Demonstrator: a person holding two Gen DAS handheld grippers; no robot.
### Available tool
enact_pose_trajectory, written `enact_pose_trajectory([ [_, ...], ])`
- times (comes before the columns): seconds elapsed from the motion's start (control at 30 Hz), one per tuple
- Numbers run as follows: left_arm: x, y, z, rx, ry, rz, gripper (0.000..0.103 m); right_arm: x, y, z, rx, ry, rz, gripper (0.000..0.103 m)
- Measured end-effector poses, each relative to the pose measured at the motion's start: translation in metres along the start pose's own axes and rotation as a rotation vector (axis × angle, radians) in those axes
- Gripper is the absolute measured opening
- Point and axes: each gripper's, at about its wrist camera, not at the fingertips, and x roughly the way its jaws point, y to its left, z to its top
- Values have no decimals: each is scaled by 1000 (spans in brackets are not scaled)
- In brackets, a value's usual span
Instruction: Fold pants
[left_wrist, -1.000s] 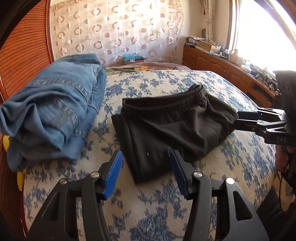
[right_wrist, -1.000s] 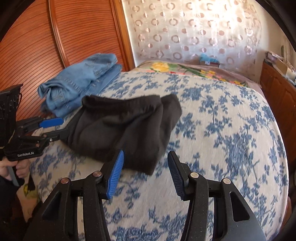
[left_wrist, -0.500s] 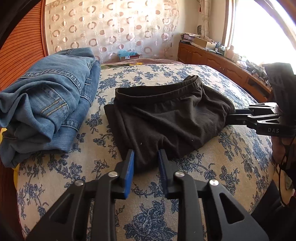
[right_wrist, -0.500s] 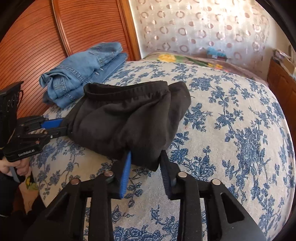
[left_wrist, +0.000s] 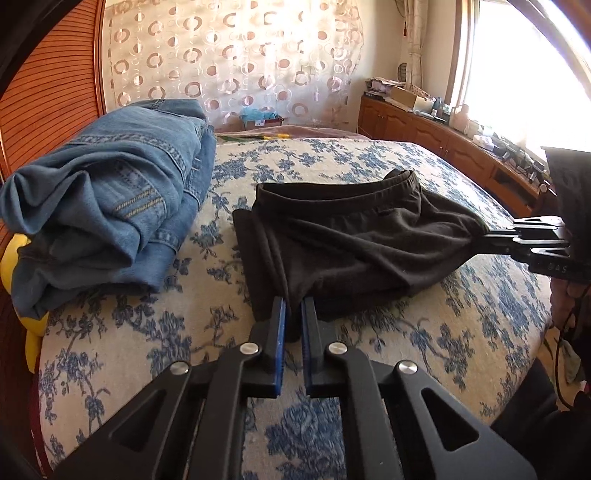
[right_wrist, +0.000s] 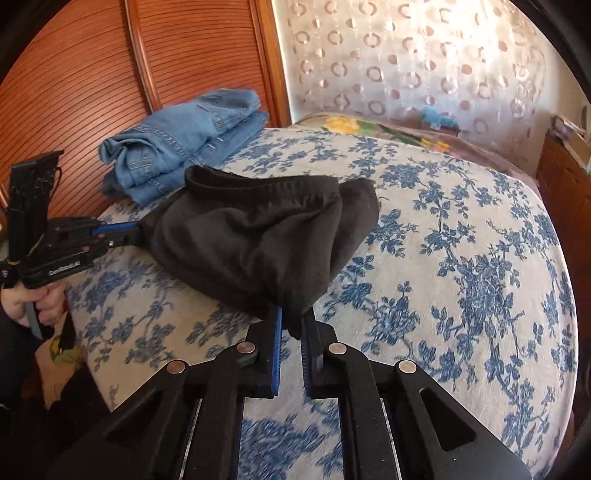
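Note:
Folded black pants (left_wrist: 351, 240) lie on the blue-flowered bedspread (left_wrist: 147, 332). My left gripper (left_wrist: 293, 314) is shut on the pants' near corner, cloth pinched between its blue pads. My right gripper (right_wrist: 291, 321) is shut on the opposite corner of the pants (right_wrist: 258, 240). Each gripper shows in the other's view: the right gripper (left_wrist: 484, 236) at the pants' right end, the left gripper (right_wrist: 138, 232) at their left end. The cloth is pulled taut and lifted a little between them.
Folded blue jeans (left_wrist: 110, 214) lie beside the pants by the ribbed wooden headboard (right_wrist: 92, 92). A yellow item (left_wrist: 22, 258) sits at the bed's edge under the jeans. A wooden cabinet (left_wrist: 424, 133) with clutter runs under the window. A flowered blanket (right_wrist: 369, 127) lies at the far end.
Both grippers moved forward to the pants and closed from wide open onto opposite corners. The pants are now stretched and raised slightly between them.

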Motion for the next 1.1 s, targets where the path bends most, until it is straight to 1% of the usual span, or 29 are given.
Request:
enact_pose_trajectory([
  [0.17,-14,-11,-9,22,-11,-14,5,-18,4,-10,14,-8,24,5],
  [0.33,-23,-17,-15,25,-18,-19,5,-34,9,-23,11,-22,17,5],
  [0.57,-19,-12,-20,3,-5,-14,5,-33,10,-32,11,-14,-20,5],
  [0.7,-18,-13,-22,12,2,-12,6,-32,8,-34,27,-9,-18,5],
  [0.77,-18,-13,-23,9,10,-23,6,-32,8,-34,27,-6,-22,5],
  [0.8,-19,-15,-23,9,7,-31,6,-32,8,-35,26,-6,-20,5],
  [0.83,-20,-16,-23,9,4,-38,9,-33,9,-35,21,-7,-19,6],
  [0.9,-24,-20,-22,16,0,-23,11,-34,10,-36,23,-8,-16,9],
  [0.97,-30,-26,-19,38,-17,-15,12,-37,12,-35,21,-19,-25,9],
  [1.07,-38,-30,-13,40,-35,-14,16,-47,10,-32,31,-52,-32,11],
  [1.1,-40,-31,-11,39,-39,-19,20,-50,9,-31,33,-63,-34,13],
])
